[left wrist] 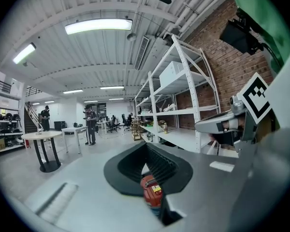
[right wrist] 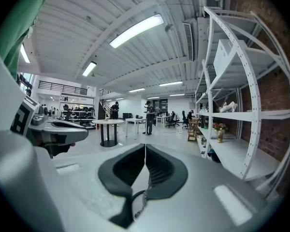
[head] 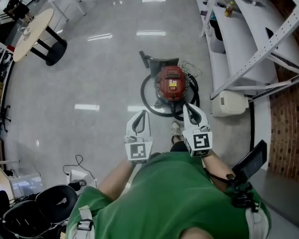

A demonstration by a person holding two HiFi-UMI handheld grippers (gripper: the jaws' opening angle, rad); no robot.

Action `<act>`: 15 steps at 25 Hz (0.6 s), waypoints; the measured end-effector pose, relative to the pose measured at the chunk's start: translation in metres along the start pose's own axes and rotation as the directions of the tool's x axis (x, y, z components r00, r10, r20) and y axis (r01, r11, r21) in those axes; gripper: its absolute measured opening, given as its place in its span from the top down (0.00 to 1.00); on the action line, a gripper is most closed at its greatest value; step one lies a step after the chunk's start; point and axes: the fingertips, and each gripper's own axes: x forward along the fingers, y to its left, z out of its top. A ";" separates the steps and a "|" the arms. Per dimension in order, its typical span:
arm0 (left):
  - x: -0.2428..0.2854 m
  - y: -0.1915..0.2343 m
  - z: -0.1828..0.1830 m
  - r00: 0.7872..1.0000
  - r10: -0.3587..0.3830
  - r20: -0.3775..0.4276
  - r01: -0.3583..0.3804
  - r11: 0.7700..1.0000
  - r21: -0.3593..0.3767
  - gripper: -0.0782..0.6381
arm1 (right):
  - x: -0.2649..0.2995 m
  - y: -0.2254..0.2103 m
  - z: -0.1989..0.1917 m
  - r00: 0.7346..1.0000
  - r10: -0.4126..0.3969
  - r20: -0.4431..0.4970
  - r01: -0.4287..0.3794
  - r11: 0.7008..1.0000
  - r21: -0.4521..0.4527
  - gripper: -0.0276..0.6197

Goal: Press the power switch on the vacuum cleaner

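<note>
1. A round table (head: 34,34) stands far left on the floor.
2. Left gripper (head: 142,113): the jaws are pressed together at the tips, with nothing pinched.
3. The red vacuum (head: 171,82) sits on the floor ahead of both grippers, with its black hose (head: 145,92) looped around it. Neither gripper touches it.
4. Right gripper (head: 186,106): the jaws are likewise closed tip to tip and empty.
5. A white rack (head: 249,39) stands at the right.

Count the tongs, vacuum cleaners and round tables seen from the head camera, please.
Tongs: 2, left tongs and right tongs
Vacuum: 1
Round table: 1
Total: 4
</note>
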 end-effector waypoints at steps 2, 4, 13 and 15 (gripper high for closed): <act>0.017 0.003 0.000 1.000 0.002 -0.015 -0.002 1.000 0.003 0.88 | 0.013 -0.010 0.000 1.000 0.003 -0.006 -0.003 1.000 0.006 0.95; 0.034 0.006 0.002 1.000 0.007 -0.019 -0.007 1.000 0.004 0.88 | 0.025 -0.020 0.000 1.000 0.008 -0.015 -0.008 1.000 0.009 0.95; 0.100 0.006 0.002 0.998 0.022 -0.054 -0.022 1.000 -0.010 0.88 | 0.076 -0.066 -0.002 0.998 0.028 -0.054 -0.027 0.999 0.026 0.95; 0.112 0.007 0.002 0.998 0.023 -0.061 -0.024 1.000 -0.011 0.88 | 0.086 -0.073 -0.002 0.998 0.034 -0.060 -0.032 0.999 0.027 0.95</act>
